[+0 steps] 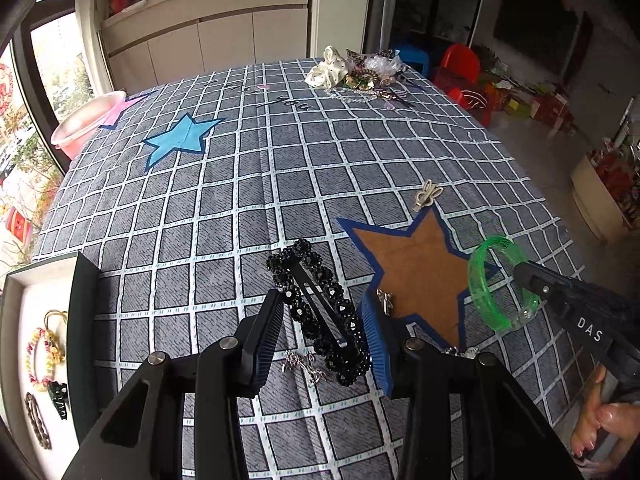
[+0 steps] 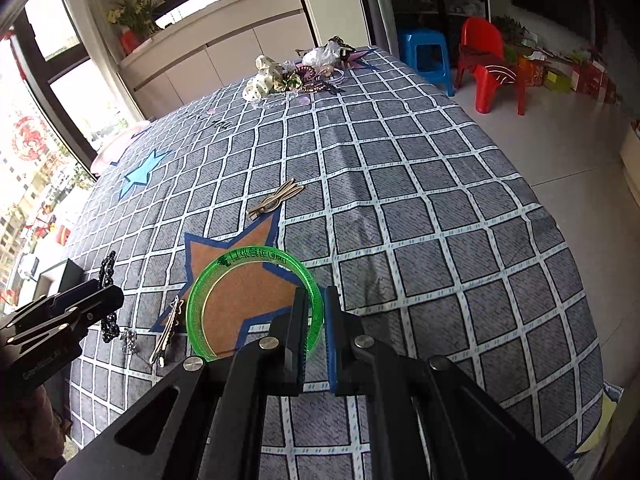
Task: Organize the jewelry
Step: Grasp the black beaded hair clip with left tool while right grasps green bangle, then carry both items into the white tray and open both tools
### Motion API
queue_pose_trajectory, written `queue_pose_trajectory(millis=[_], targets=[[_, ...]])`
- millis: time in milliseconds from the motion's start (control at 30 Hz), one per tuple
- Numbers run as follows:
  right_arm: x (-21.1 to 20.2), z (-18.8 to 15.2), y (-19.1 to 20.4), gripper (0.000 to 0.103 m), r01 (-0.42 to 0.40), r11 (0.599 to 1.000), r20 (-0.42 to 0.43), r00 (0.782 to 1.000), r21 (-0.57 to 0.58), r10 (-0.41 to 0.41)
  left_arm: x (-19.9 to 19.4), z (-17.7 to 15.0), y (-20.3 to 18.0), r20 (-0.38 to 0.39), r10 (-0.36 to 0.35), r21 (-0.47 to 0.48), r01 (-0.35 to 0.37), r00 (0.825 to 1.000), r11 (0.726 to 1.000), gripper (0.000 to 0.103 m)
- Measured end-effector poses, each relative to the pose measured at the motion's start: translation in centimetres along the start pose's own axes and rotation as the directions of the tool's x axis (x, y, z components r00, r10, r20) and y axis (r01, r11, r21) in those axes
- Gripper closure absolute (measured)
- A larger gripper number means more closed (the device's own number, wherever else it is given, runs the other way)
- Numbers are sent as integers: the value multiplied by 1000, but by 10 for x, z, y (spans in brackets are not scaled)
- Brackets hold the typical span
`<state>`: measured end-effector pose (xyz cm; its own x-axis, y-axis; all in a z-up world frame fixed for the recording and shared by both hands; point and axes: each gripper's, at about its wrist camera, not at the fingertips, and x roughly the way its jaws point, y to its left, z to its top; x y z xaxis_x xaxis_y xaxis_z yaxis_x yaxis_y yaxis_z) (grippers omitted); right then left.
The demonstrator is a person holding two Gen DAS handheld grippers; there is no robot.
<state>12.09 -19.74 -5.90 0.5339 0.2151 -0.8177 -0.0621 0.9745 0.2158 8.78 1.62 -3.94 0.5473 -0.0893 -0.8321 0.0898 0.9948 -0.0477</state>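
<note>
My left gripper [image 1: 324, 340] is open, its fingers on either side of a black beaded hair clip [image 1: 318, 308] that lies on the checked tablecloth. My right gripper [image 2: 318, 334] is shut on a green translucent bangle [image 2: 256, 300] and holds it over the brown star patch [image 2: 236, 276]; it also shows in the left wrist view [image 1: 502, 282]. A gold hair clip [image 2: 168, 330] and a small silver piece [image 2: 129, 338] lie near the star. A white-lined tray [image 1: 24, 320] at the left holds a flowered bracelet [image 1: 42, 360] and a dark clip [image 1: 59, 398].
A pile of jewelry and hair accessories [image 1: 356, 74] sits at the far end of the table. A beige bow clip [image 1: 427, 196] lies beyond the brown star. A pink bowl [image 1: 86, 122] stands at the far left edge. Red chair [image 2: 486, 64] and blue stool [image 2: 426, 54] stand on the floor.
</note>
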Motion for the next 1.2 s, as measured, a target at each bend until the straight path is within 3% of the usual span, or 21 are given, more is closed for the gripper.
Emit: queue_pose_trajectory(millis=[267,700,933,1200], targets=[[-15,-24,17,95,-12,1000,-12,1000,-19,12,-24,-26,-5,25,-26,52,25,999,998,55],[-26,-53,60,95,-51,997,-30,998,-60,50,-59,-64,33,67,-27,1,27,997,1000,55],[-30,-63,104,95,-91,988,-41,995,-125,86,-81,-82,65,101,-8,-42,12,995,999,55],[-27,-72,174,95,-172,957,-75,985,-234,158,-108,-107,121,137,68,-136,-49,988,990,55]])
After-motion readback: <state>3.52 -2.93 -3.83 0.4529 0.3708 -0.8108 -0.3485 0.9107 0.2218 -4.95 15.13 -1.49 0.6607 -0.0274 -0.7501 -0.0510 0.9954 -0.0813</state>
